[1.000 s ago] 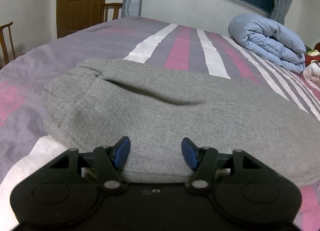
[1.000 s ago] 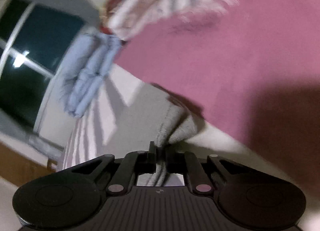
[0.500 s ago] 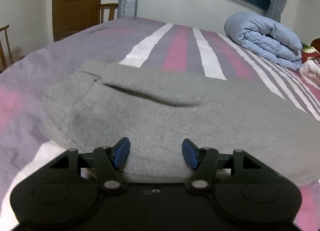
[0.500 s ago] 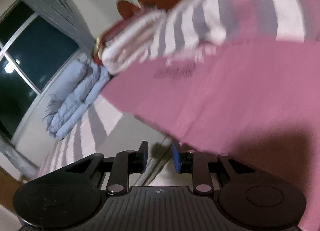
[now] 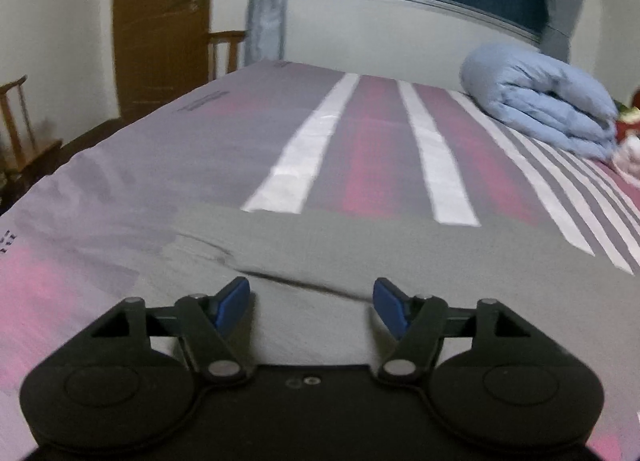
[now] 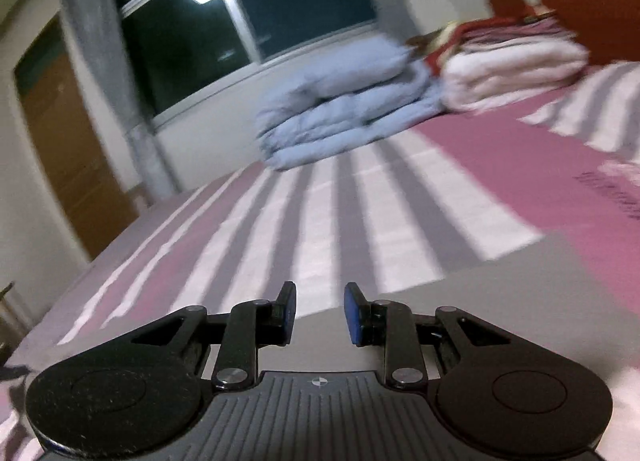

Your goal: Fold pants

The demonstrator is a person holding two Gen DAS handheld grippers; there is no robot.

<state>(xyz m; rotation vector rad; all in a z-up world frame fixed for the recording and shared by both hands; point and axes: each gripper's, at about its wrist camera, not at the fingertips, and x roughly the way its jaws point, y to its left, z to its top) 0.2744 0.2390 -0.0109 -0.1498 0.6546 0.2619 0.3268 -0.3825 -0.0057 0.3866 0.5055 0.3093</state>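
From the left wrist camera, the left gripper stands wide apart with nothing between its blue pads. The gray pants lie flat on the bed directly under and ahead of the fingers; a dark crease runs across the cloth between the two pads. The far edge of the pants crosses the view a little beyond the fingertips, where the white stripes of the bedcover begin. Past that edge the cover runs open toward the window wall. A folded blue quilt sits far ahead to the right, and a wooden chair stands beyond the bed's left edge, near the door.

From the right wrist camera, tilted and blurred, the right gripper is open to a narrower gap, holding nothing. The pants spread under it and off to the right, their edge just ahead of the fingertips. Striped cover stretches ahead to the quilt, with stacked white bedding beside it on the right.
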